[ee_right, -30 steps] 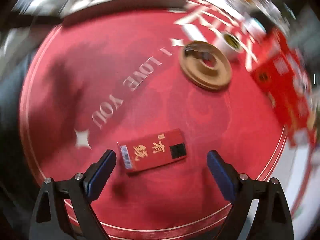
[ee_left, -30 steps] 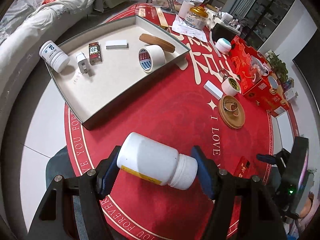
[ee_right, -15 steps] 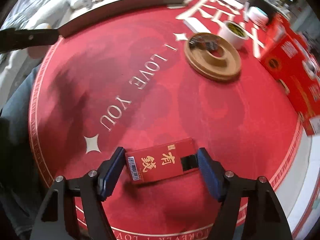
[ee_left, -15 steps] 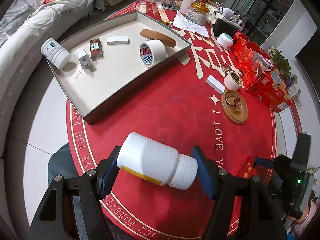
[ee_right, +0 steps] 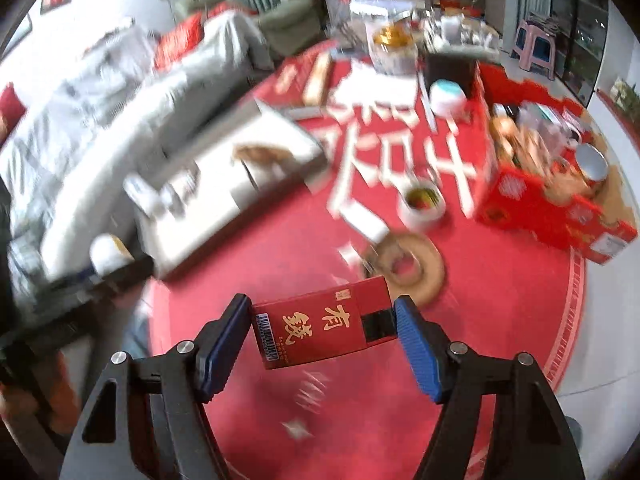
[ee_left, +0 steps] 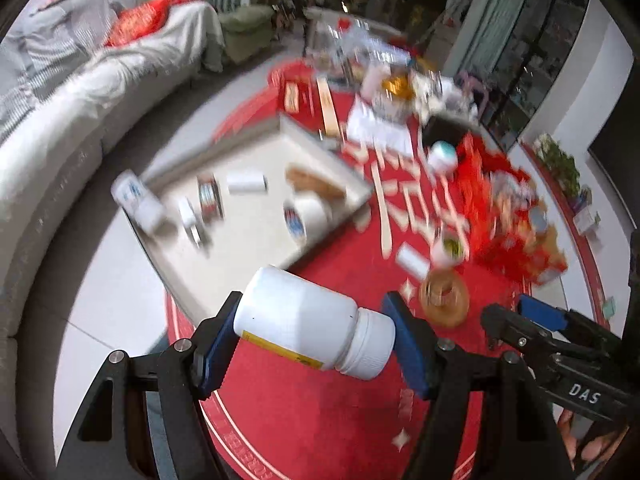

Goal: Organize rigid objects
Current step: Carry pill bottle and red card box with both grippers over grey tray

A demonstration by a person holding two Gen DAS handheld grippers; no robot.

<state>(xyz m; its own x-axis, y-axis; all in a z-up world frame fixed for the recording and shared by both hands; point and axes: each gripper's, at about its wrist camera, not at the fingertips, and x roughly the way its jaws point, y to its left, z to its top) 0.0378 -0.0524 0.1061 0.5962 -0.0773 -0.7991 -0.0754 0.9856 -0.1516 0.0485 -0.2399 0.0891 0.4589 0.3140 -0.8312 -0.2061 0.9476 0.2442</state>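
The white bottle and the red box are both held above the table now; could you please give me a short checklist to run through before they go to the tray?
1. Left gripper clamped on white bottle: ok, pads press base and cap.
2. Right gripper clamped on red box: ok, both ends pinched.
3. Both items clear of the red tablecloth: ok.
4. Free floor in the tray near its front edge: ok.
5. Tape roll position in the tray: cannot tell exactly, the view is blurred.
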